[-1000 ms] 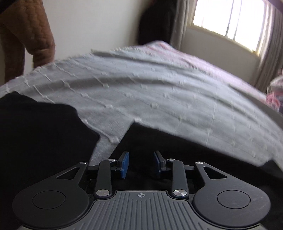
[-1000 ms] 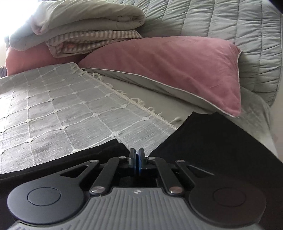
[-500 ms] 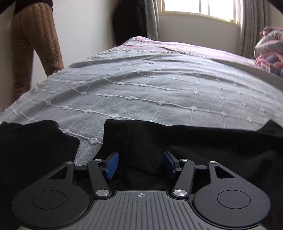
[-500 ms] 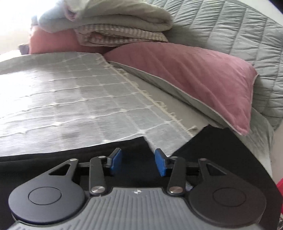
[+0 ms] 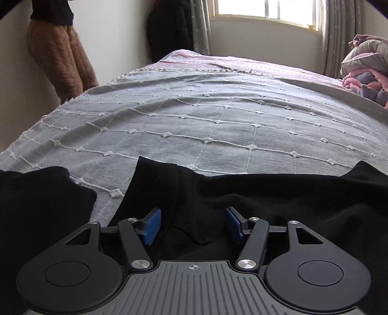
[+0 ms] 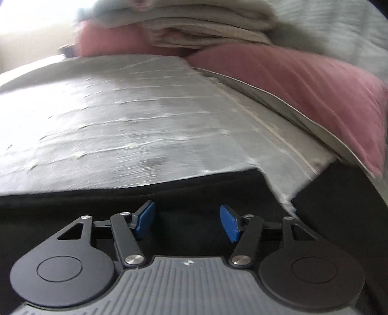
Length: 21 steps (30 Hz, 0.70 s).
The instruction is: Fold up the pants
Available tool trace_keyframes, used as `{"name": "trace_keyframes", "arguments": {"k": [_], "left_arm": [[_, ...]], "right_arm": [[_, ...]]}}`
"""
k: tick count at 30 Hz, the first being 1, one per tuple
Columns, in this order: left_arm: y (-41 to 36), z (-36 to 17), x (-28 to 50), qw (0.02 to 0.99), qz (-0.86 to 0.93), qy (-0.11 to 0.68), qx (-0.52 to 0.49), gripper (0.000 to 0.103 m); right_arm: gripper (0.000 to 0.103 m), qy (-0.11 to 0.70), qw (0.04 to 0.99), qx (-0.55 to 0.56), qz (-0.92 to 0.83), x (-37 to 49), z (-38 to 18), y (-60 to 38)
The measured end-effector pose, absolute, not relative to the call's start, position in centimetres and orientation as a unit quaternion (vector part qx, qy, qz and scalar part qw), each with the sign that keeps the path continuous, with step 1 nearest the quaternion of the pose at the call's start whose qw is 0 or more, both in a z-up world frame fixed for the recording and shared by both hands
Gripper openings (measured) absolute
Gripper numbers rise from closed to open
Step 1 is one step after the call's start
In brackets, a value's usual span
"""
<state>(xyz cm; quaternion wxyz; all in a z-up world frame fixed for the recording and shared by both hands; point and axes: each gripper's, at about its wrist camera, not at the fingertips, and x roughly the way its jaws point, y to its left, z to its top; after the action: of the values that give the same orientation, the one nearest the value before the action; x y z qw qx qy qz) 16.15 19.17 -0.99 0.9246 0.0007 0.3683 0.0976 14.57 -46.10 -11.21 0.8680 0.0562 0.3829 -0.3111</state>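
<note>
Your left gripper point(image 5: 193, 226) sits spread wide, a raised fold of the black pants point(image 5: 278, 201) bunched between its blue pads point(image 5: 151, 226), nothing pinched. Your right gripper point(image 6: 185, 223) is spread wide too, pants point(image 6: 184, 193) lying flat under it, the view blurred. The pants lie across the near edge of the grey bedspread point(image 5: 206, 121). Window point(image 5: 264, 9) at 12 o'clock, pink pillow point(image 6: 315, 82) at 2 o'clock, folded blankets point(image 6: 206, 26) at 12.

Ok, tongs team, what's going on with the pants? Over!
Left tongs open, over black pants. Right tongs open, holding nothing. Pants flat on the grey bedspread. Nothing in the way.
</note>
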Motion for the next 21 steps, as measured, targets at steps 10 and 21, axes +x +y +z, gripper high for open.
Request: {"name": "trace_keyframes", "arguments": {"k": [10,21], "left_arm": [[18.0,1.8,14.8,0.949,0.054,0.307,-0.038,0.058],[16.7,-0.7,15.5,0.930,0.050,0.362,-0.039,0.057]], "right_arm": [[0.089,0.353,0.867,0.068,-0.345,12.9,-8.2,-45.8],[0.095,0.436,0.884,-0.006,-0.171,14.5,-10.8,-36.5]]}}
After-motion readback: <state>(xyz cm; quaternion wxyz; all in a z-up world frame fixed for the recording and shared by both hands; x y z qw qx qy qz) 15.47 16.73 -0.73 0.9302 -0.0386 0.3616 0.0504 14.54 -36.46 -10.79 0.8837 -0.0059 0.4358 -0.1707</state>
